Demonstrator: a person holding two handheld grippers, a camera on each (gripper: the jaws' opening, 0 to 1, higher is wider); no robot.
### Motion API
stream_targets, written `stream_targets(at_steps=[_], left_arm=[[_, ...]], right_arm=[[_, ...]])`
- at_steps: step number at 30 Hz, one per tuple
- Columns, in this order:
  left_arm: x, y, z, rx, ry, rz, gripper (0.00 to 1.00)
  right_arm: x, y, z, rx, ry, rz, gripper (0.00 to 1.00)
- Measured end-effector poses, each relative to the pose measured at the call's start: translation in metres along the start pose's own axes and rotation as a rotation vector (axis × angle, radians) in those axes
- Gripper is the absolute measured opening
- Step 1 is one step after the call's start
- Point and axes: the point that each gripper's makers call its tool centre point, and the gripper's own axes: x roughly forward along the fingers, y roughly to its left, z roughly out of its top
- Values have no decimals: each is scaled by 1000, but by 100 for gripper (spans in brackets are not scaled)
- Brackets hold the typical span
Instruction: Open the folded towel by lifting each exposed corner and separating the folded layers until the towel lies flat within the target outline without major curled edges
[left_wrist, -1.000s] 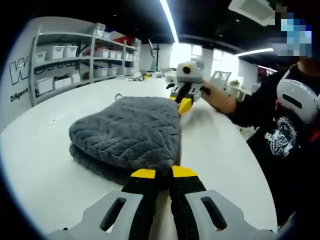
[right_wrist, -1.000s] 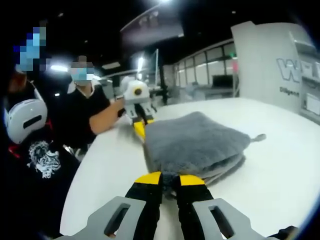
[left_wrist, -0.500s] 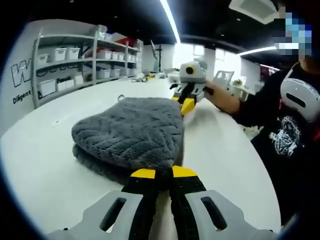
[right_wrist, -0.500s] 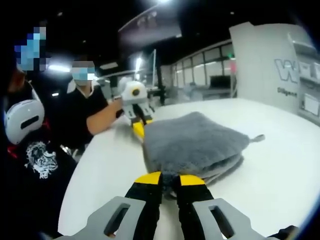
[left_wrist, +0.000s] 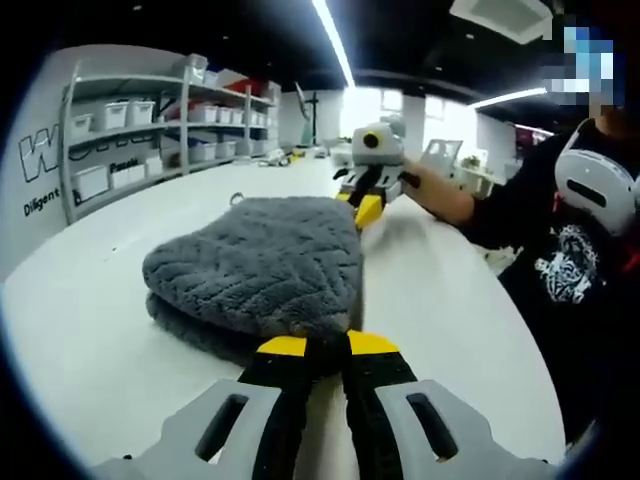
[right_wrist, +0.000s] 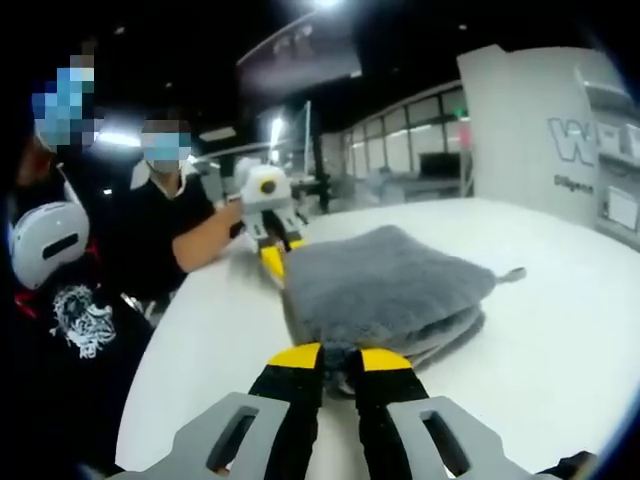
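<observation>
In the left gripper view, the left gripper (left_wrist: 318, 346), grey-bodied with black jaws tipped in yellow, has its jaws drawn together on the near corner of the folded grey plush towel (left_wrist: 260, 268), which lies directly ahead of it on the white table (left_wrist: 440, 310) in a thick stack of layers with a herringbone texture on top. At the far corner of the towel, straight beyond the left gripper's tips, the right gripper (left_wrist: 366, 210) reaches down with its yellow tips at the towel's edge, carried by a person's hand (left_wrist: 425, 185); whether those tips are clamped on fabric cannot be told from here. Off to the left of the gripper stands a grey metal shelf rack (left_wrist: 150, 125) loaded with white bins. In the right gripper view, the right gripper (right_wrist: 336, 357) has its yellow-tipped jaws pressed together on the nearest corner of the same towel (right_wrist: 385, 287), which spreads ahead and slightly right of it, a small loop tag (right_wrist: 513, 272) sticking out at its right edge. Beyond the towel's far left corner the left gripper (right_wrist: 271, 258) meets the fabric.
</observation>
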Motion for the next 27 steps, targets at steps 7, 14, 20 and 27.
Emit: stream_targets(at_steps=[7, 14, 20, 27], left_arm=[[-25, -6, -3, 29, -14, -6, 30], [-54, 39, 23, -47, -169, 206, 49], [-77, 93, 16, -137, -184, 461, 97], [-117, 130, 23, -209, -292, 649, 100]], right_arm=[[-14, -2, 5, -10, -18, -2, 17], [-30, -12, 14, 10, -66, -34, 31], [-38, -55, 18, 6, -82, -300, 98], [-54, -82, 21, 42, -113, -432, 100]])
